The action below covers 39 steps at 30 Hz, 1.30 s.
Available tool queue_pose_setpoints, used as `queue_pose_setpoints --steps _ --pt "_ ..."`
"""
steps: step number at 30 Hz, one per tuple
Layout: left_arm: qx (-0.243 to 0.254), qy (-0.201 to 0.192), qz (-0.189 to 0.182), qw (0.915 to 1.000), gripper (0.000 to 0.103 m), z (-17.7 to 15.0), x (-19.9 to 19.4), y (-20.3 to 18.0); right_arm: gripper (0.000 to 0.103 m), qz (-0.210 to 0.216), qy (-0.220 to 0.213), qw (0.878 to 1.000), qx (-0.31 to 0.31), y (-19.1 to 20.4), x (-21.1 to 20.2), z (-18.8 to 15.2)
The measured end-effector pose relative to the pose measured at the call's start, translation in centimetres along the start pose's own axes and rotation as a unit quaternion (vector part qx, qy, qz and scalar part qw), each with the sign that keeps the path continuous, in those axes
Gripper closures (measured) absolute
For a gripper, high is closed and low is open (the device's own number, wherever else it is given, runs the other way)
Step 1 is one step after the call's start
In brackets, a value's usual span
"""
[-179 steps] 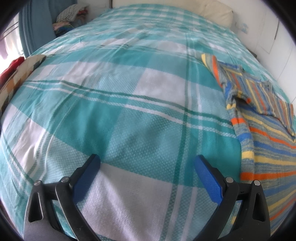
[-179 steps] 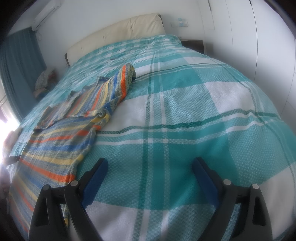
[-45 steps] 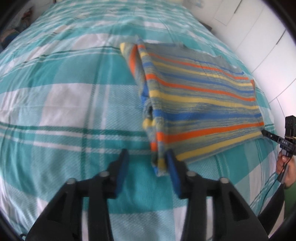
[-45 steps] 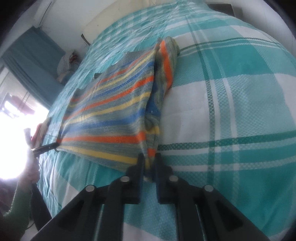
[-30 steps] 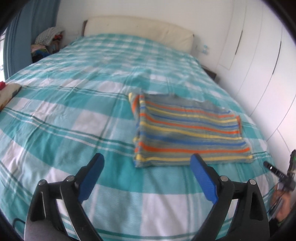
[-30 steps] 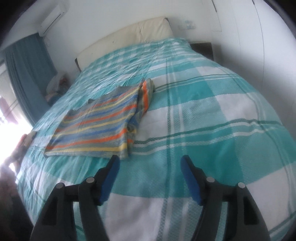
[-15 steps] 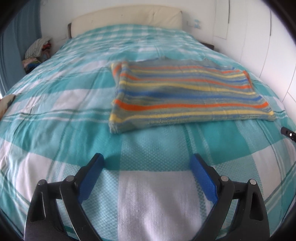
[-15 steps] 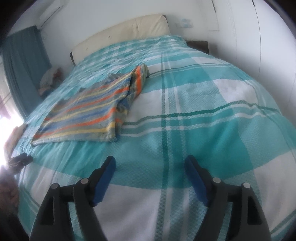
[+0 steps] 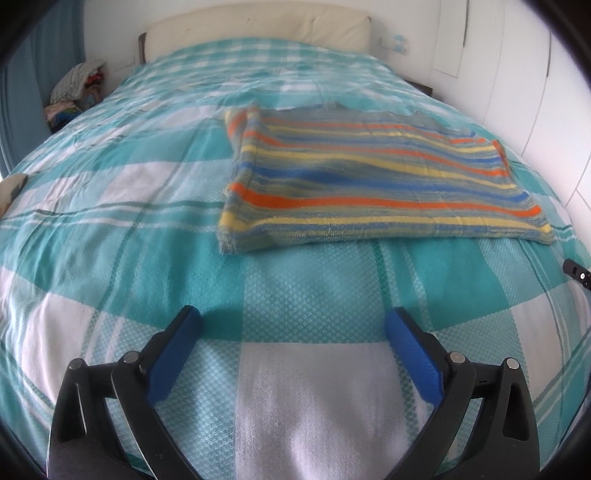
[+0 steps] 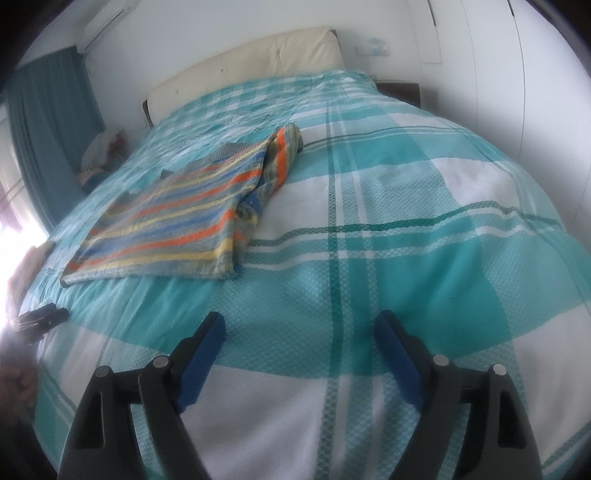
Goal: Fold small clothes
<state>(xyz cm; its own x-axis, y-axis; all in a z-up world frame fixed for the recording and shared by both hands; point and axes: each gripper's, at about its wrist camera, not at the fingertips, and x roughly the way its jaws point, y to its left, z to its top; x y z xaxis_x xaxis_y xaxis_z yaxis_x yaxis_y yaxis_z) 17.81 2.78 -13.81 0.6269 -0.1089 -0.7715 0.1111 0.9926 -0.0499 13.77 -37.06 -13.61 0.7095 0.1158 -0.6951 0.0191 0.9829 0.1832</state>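
Observation:
A striped garment [image 9: 369, 181] in grey, orange, yellow and blue lies folded flat on the teal plaid bedspread [image 9: 258, 295]. It also shows in the right wrist view [image 10: 177, 221], with a bunched fold along its right edge. My left gripper [image 9: 293, 325] is open and empty, hovering over the bedspread short of the garment's near edge. My right gripper [image 10: 299, 328] is open and empty, over the bedspread to the right of the garment. The tip of the right gripper [image 9: 576, 273] shows at the right edge of the left wrist view.
A cream headboard [image 9: 258, 29] stands at the far end of the bed. A pile of clothes [image 9: 75, 92] lies beside the bed at the far left, next to a teal curtain [image 10: 48, 122]. White cupboard doors [image 10: 517, 55] run along the right side.
Both grippers let go of the garment's near corners and opened wide, then drew back from it. The garment now lies flat and folded on the bed.

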Motion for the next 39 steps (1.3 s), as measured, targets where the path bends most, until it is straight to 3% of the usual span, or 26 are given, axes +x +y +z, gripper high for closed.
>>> queue_pose_setpoints --steps 39 --pt "0.010 0.001 0.015 0.9998 0.001 0.03 0.03 0.10 0.019 0.000 0.000 1.000 0.000 0.01 -0.05 -0.04"
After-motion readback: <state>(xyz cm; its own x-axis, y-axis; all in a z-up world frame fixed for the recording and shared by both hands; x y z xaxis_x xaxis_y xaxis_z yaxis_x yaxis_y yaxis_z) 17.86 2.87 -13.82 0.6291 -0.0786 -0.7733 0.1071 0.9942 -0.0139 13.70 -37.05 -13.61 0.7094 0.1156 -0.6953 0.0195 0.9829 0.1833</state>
